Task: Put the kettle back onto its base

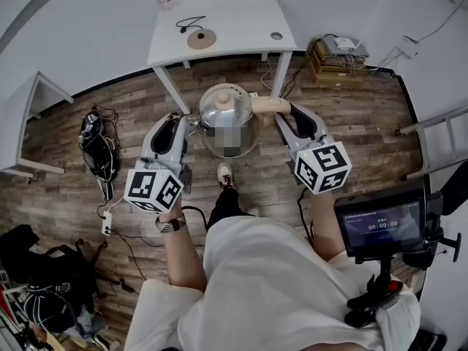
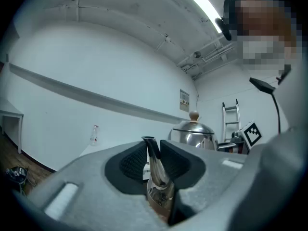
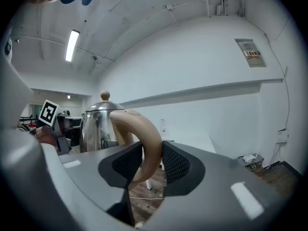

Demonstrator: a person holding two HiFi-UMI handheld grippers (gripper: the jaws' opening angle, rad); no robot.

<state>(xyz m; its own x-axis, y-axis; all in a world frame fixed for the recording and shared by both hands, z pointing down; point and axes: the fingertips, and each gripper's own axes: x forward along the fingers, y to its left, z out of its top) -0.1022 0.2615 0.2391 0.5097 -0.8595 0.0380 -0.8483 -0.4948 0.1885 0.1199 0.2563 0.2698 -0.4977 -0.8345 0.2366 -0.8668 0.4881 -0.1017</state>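
One steel kettle (image 1: 228, 126) aloft, left gripper (image 2: 153, 154) pinching its spout, right gripper (image 3: 151, 154) pinching its handle, only head view shows one base (image 1: 201, 39) near table (image 1: 245, 28) left edge

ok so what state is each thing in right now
kettle: lid on, held up in the air, not on its base
base: empty, lying on the white table
left gripper: jaws shut on the spout
right gripper: jaws shut on the handle
screen: lit
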